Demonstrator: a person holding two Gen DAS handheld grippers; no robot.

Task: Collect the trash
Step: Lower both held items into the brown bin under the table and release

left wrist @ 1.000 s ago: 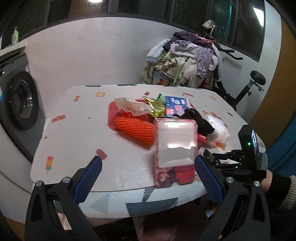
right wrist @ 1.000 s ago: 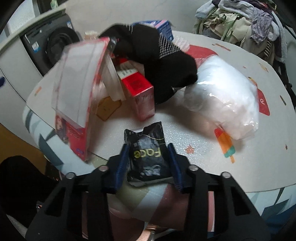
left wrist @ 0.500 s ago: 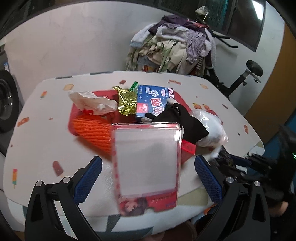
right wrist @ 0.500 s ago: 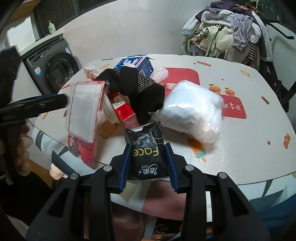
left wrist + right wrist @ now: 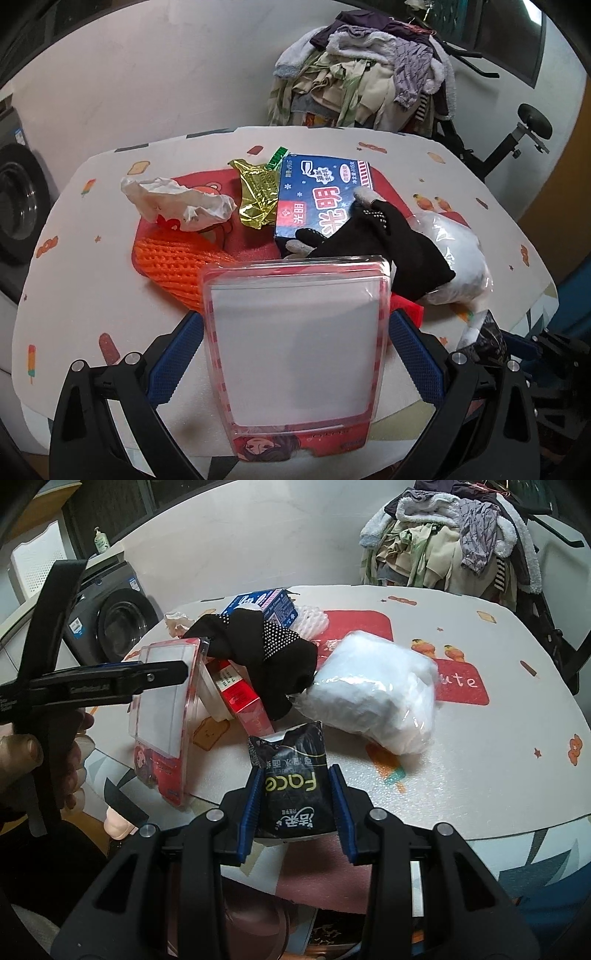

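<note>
Right hand-held gripper clamps black tissue pack; clear red package looks empty.
</note>
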